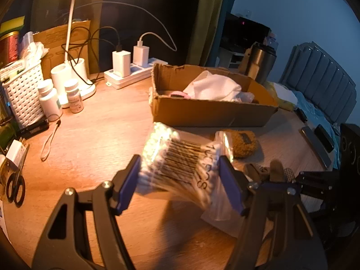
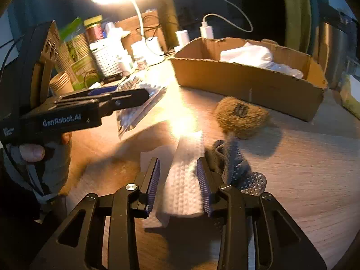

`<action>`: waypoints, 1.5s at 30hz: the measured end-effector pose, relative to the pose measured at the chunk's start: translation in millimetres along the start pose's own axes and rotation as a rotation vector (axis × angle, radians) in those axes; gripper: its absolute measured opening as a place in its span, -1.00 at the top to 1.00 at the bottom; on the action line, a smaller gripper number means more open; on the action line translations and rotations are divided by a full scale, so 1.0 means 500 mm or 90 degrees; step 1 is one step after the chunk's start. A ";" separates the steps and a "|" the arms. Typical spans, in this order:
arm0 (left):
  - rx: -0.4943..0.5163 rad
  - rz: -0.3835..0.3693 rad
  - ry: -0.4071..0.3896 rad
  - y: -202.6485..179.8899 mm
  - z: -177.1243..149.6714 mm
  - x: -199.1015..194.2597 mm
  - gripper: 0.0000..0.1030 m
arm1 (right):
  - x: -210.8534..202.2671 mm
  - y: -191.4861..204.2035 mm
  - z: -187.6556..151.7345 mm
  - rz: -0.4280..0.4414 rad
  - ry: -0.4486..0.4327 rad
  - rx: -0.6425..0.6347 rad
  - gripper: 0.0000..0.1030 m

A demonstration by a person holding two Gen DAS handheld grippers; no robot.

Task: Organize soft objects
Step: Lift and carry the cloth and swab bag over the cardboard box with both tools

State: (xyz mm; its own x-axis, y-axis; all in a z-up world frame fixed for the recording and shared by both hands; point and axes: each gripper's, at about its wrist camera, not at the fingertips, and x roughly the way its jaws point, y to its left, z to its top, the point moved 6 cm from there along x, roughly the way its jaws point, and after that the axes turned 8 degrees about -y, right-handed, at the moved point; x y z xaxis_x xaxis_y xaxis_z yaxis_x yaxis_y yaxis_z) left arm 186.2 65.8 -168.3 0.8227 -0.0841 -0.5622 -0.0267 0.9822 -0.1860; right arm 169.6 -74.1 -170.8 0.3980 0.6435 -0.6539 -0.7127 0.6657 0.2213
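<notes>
My left gripper (image 1: 180, 180) is shut on a clear bag of cotton swabs (image 1: 177, 155), held above the wooden table and blurred. In the right wrist view that bag (image 2: 139, 105) hangs from the left gripper at left, with a person's hand (image 2: 33, 153) beneath it. My right gripper (image 2: 178, 184) stands open low over the table, with a white knitted cloth (image 2: 186, 153) lying between its jaws; its left pad is clear of the cloth. A grey dotted sock (image 2: 238, 171) lies just right of it. A brown fuzzy item (image 2: 243, 117) rests in front of the cardboard box (image 1: 202, 112), which holds white cloth (image 1: 213, 87).
At the back left stand a white woven basket (image 1: 22, 94), pill bottles (image 1: 49, 96), a lit desk lamp (image 1: 74, 76) and a power strip with chargers (image 1: 130, 76). Scissors (image 1: 15, 189) lie at the left edge. A steel tumbler (image 1: 261, 63) stands behind the box, and phones (image 1: 317, 144) lie at right.
</notes>
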 end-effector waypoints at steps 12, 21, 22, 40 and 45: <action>-0.009 0.004 -0.010 0.028 -0.006 -0.022 -0.35 | 0.035 0.037 -0.030 -0.002 0.053 -0.057 -0.16; -0.029 0.009 -0.020 0.065 -0.011 -0.043 -0.35 | 0.069 0.092 -0.040 -0.074 0.056 -0.180 -0.35; -0.031 0.010 -0.021 0.068 -0.011 -0.045 -0.35 | 0.071 0.099 -0.041 -0.066 0.057 -0.183 -0.35; -0.059 0.029 -0.057 0.134 0.021 -0.081 -0.35 | 0.023 0.146 0.076 0.007 -0.021 -0.164 0.77; -0.053 0.028 -0.065 0.126 0.038 -0.083 -0.35 | -0.007 0.122 0.114 -0.016 -0.050 -0.161 0.77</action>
State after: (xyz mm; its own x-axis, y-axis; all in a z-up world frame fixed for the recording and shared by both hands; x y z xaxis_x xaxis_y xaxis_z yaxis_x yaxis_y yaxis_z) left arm 161.3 134.5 -141.3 0.8735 -0.0202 -0.4864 -0.1069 0.9668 -0.2321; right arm 157.3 -14.1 -113.9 0.4541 0.6613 -0.5971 -0.8195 0.5730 0.0114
